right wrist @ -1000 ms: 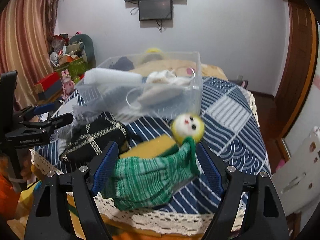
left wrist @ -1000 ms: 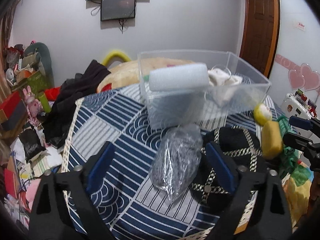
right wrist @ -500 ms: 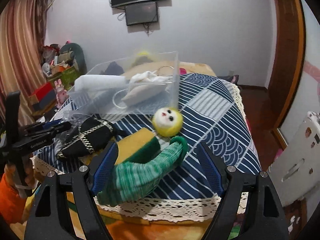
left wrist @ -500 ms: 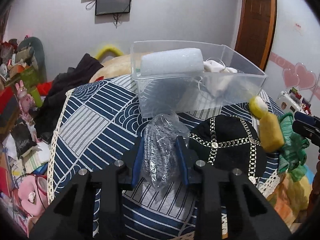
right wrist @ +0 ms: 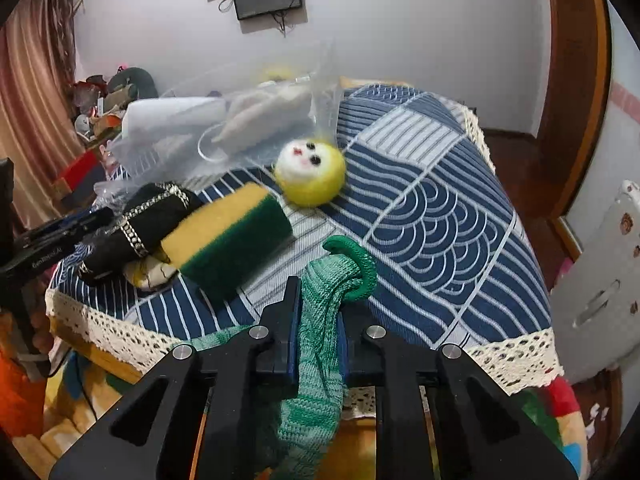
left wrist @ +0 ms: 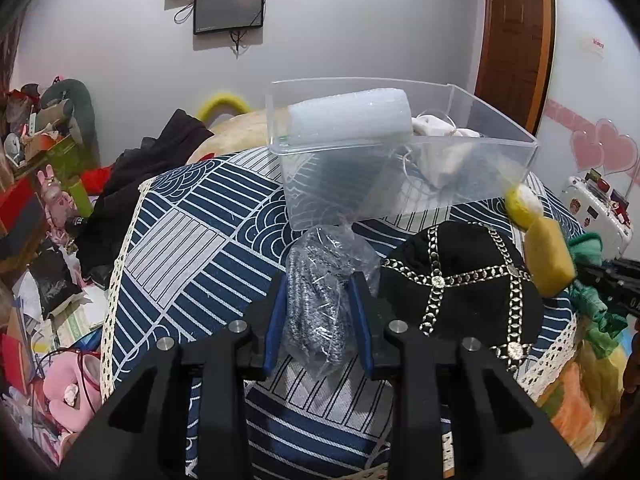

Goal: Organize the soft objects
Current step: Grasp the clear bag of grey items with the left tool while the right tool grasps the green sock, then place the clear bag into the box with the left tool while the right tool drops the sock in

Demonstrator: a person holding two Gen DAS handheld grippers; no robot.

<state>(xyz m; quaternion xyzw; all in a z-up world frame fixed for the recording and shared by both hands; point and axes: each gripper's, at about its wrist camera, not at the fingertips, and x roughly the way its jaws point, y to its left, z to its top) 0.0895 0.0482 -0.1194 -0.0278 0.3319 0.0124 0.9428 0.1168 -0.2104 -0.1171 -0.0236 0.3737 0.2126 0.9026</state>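
Note:
My left gripper is shut on a clear bag of steel wool over the blue patterned tablecloth. My right gripper is shut on a green knitted glove near the table's front edge. A clear plastic bin behind holds a white foam roll and pale cloth items. A black chain-trimmed hat, a yellow-green sponge and a yellow plush ball with a face lie on the cloth.
The table's lace edge runs close under my right gripper. Clutter and toys fill the floor at left. A wooden door and a white case stand at right. A screen hangs on the back wall.
My left gripper closed on the steel wool bag. My right gripper closed on the green glove and lifted its cuff end; the view tilted.

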